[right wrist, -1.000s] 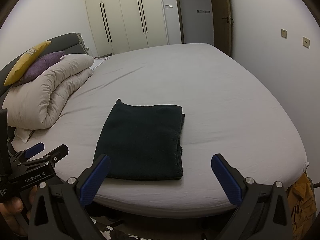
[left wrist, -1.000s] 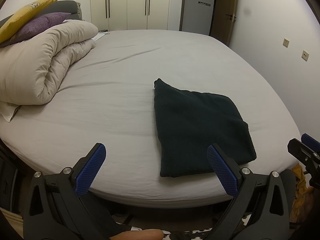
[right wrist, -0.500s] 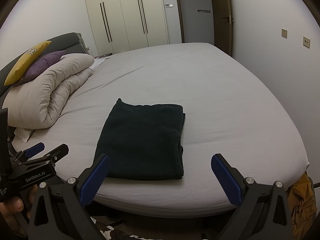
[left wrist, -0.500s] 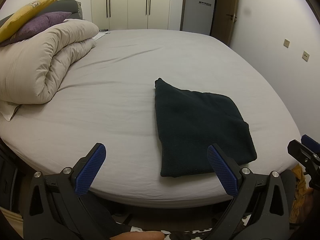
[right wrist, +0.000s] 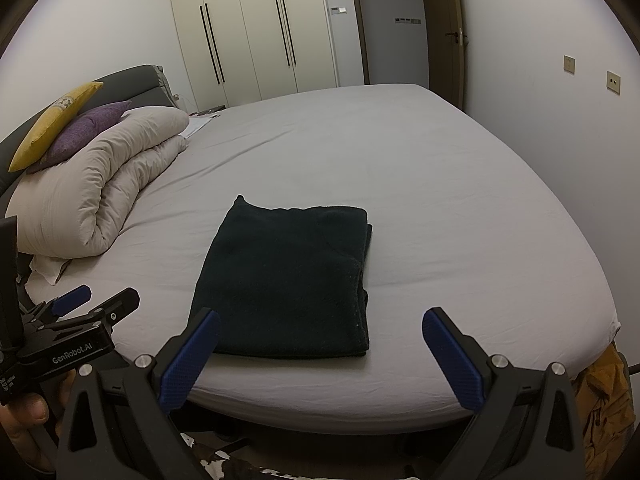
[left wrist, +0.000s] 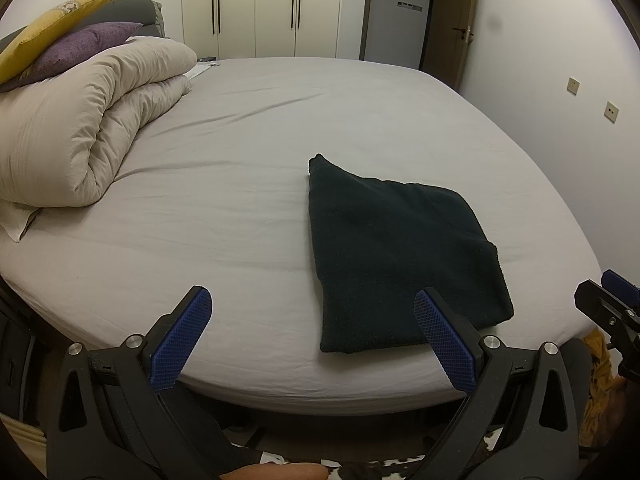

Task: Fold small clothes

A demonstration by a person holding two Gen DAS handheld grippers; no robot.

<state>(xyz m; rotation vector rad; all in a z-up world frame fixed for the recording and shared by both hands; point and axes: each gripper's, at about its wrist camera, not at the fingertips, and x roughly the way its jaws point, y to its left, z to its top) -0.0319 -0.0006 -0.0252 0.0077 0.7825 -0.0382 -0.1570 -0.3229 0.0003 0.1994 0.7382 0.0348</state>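
Nothing moved: folded garment (right wrist: 288, 280) flat, both grippers wide.

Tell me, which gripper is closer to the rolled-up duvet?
Left. The left gripper hangs before the bed, with the duvet ahead on its left; the right gripper is farther right.

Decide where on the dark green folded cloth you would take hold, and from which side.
Probably the near edge of the dark green folded cloth, approached from the foot of the grey-sheeted bed. It lies flat, with that edge closest to both open tongs; the stacked layers show along its right side.
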